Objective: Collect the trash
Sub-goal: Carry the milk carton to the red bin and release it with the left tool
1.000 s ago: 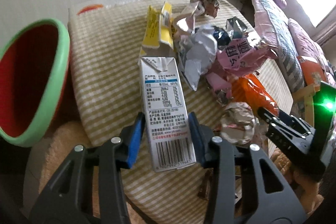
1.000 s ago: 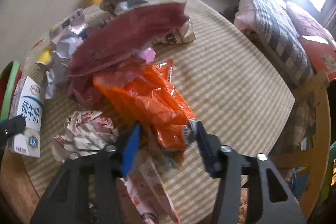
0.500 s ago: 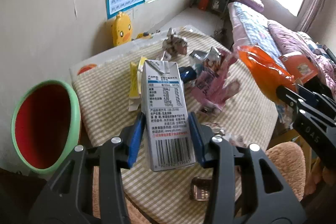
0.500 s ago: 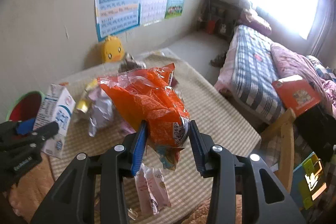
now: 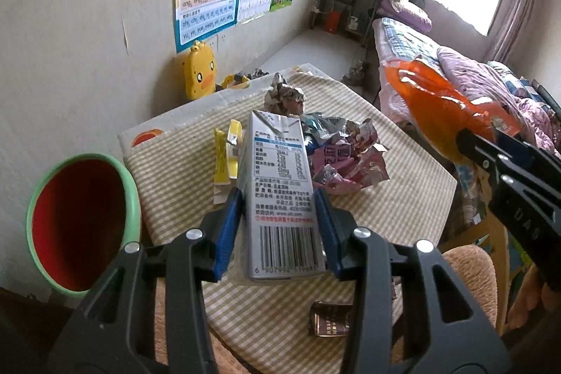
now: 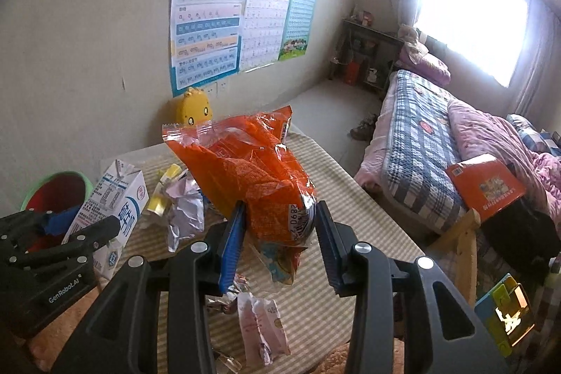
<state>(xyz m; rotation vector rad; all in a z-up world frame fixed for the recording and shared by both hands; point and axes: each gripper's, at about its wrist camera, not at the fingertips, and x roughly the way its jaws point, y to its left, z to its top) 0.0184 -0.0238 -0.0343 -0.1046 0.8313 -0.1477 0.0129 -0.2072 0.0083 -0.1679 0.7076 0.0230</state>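
- In our left hand, the left gripper [image 5: 278,228] clamps its blue pads on the sides of a milk carton [image 5: 278,195], held above the table [image 5: 403,198]; the left wrist view shows the carton's barcode and nutrition panel, while the right wrist view shows its blue-printed front.
- Only the left wrist view takes in the whole red bin with a green rim [image 5: 79,223] at the table's left edge, and a small dark packet [image 5: 331,319] on the cloth below the carton.
- In our right hand, the right gripper [image 6: 280,242] pinches an orange snack bag [image 6: 259,177], its jaws narrowly apart around the crumpled plastic; only this view shows the pink wrapper [image 6: 261,325] lying beneath.
- A second ago both pieces were down at the checked tablecloth; now both are lifted clear of it, and the right jaws have just been closing on the bag.
- Left on the cloth: a yellow wrapper [image 5: 226,160], crumpled silver and pink wrappers [image 5: 347,156] and a ball of foil [image 5: 284,97].
- Beyond the table we see a yellow duck toy [image 6: 193,109] against the wall, alphabet posters [image 6: 207,20], a bed with a checked quilt [image 6: 420,160] and a bright window [image 6: 473,13].
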